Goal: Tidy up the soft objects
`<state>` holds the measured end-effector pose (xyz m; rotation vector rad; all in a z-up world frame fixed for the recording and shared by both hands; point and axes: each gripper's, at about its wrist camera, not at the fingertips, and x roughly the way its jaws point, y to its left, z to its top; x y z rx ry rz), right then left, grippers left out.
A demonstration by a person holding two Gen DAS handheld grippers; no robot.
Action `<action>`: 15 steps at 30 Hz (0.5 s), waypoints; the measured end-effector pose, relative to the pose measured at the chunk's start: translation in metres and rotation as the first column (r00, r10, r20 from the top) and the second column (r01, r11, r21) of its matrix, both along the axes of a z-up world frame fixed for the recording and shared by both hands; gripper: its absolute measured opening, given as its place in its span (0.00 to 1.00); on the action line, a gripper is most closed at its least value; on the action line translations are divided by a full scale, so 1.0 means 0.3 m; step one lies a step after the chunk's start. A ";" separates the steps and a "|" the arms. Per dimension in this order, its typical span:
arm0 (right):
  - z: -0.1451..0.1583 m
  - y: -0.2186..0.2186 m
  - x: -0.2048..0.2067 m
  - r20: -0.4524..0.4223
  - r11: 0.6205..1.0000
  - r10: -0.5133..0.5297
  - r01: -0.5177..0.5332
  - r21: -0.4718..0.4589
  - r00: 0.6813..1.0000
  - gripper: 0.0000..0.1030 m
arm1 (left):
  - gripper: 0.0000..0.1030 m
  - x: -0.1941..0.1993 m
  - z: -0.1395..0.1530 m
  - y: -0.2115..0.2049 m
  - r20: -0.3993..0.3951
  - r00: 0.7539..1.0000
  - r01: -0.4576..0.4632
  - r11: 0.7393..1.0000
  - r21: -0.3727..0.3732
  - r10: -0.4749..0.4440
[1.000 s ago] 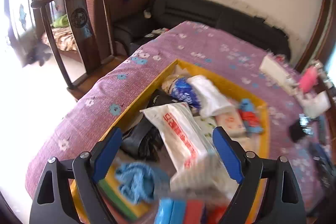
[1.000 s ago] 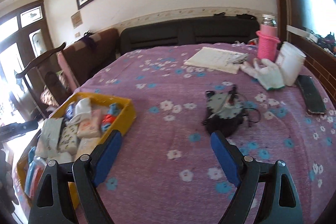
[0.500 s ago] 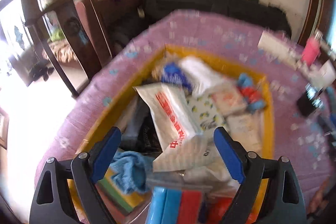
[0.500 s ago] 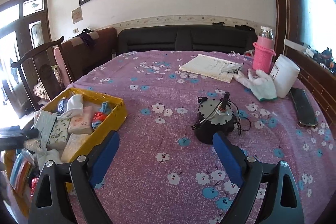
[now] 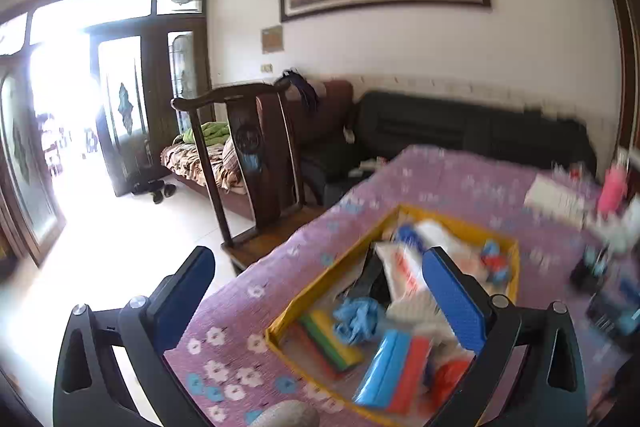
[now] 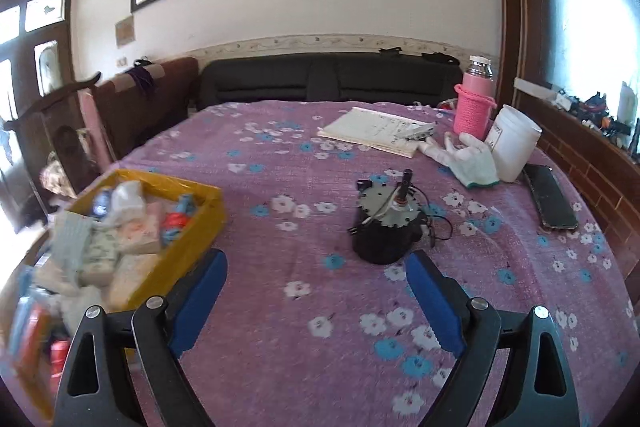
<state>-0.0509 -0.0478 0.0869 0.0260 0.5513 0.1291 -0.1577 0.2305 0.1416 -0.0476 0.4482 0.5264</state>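
Note:
A yellow box [image 5: 332, 291] on the purple flowered tablecloth holds several soft things: a white tissue pack with red print [image 5: 404, 267], a blue cloth [image 5: 356, 315], sponges and small packets. My left gripper [image 5: 318, 259] hovers over the box's near left corner. Its jaws are opening wide and nothing is between them. In the right wrist view the same yellow box [image 6: 200, 227] sits at the left. My right gripper [image 6: 316, 263] is open and empty over bare tablecloth. A white glove [image 6: 468, 159] lies at the far right of the table.
A black motor with wires [image 6: 386, 227] stands just beyond the right gripper. Farther right are a pink bottle [image 6: 474, 103], a white tub [image 6: 514, 143], a phone [image 6: 552, 197] and a notebook [image 6: 372, 131]. A wooden chair [image 5: 260, 155] stands by the table's left edge.
The left gripper has pulled back, risen and swung left off the box, its jaws spreading wider; the tissue pack once between them lies in the box. The right gripper shifted slightly.

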 end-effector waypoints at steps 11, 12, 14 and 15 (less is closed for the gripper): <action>0.031 0.258 -0.277 0.027 0.942 0.309 -0.303 -0.144 0.951 0.95 | 1.00 0.057 -0.136 -0.046 -0.142 0.989 0.030 0.992 -0.124 -0.047; 0.027 0.276 -0.287 0.022 0.936 0.325 -0.318 -0.153 0.945 0.95 | 1.00 0.056 -0.143 -0.045 -0.151 0.988 0.024 0.991 -0.129 -0.044; 0.018 0.316 -0.310 0.010 0.920 0.361 -0.355 -0.169 0.932 0.95 | 1.00 0.051 -0.154 -0.040 -0.161 0.986 0.019 0.990 -0.141 -0.042; 0.012 0.339 -0.319 0.002 0.912 0.377 -0.371 -0.177 0.926 0.95 | 1.00 0.051 -0.159 -0.035 -0.166 0.985 0.017 0.989 -0.149 -0.042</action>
